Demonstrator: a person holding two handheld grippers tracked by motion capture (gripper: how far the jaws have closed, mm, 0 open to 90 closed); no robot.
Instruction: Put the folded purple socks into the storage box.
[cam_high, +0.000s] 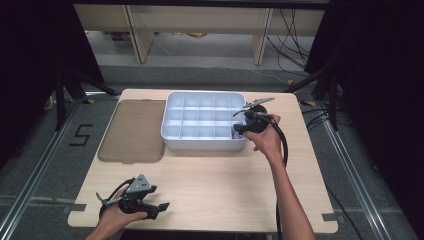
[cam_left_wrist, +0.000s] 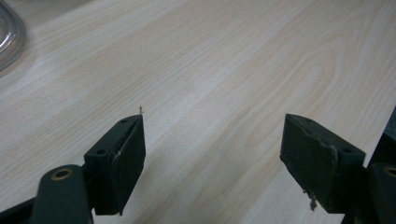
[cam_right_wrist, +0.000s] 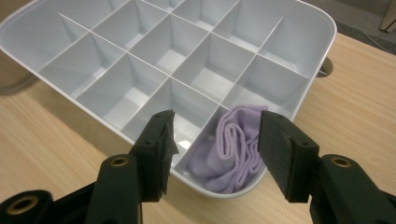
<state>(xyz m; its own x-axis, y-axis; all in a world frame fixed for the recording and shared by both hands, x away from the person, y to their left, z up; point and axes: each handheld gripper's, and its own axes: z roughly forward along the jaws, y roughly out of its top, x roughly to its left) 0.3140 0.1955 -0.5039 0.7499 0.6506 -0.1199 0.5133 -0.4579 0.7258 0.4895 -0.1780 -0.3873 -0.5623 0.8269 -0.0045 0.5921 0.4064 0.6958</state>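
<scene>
My right gripper (cam_high: 239, 125) hangs over the near right corner of the white divided tray (cam_high: 172, 138), which sits toward the far side of the wooden table (cam_high: 215, 185). In the right gripper view its jaws stand apart at a middling width, with nothing clamped between the pads. Just beyond and below them lies the folded lilac cloth (cam_right_wrist: 233, 149), bunched into the tray's near right corner compartment. The cloth rests against the tray's rounded corner wall and fills most of that cell; its folds run roughly lengthways toward the far divider. The pads do not press on it. The other compartments of the tray (cam_right_wrist: 322, 42) that I can see hold nothing.

My right hand (cam_high: 267, 142) grips the tool from the near right side of the tray, forearm coming in from the near edge of the table, with the black cable trailing down along it.

My left gripper (cam_high: 159, 207) rests low near the near left edge of the table, well apart from the tray. In the left gripper view its jaws are spread wide over bare wood, holding nothing, and the table (cam_left_wrist: 210, 70) runs on beyond them.

To the left of the tray, just beside it, a translucent brown lid (cam_high: 132, 131) lies flat on the table. A rounded clear edge that may be this lid (cam_left_wrist: 8, 32) shows at the far left of the left gripper view.
</scene>
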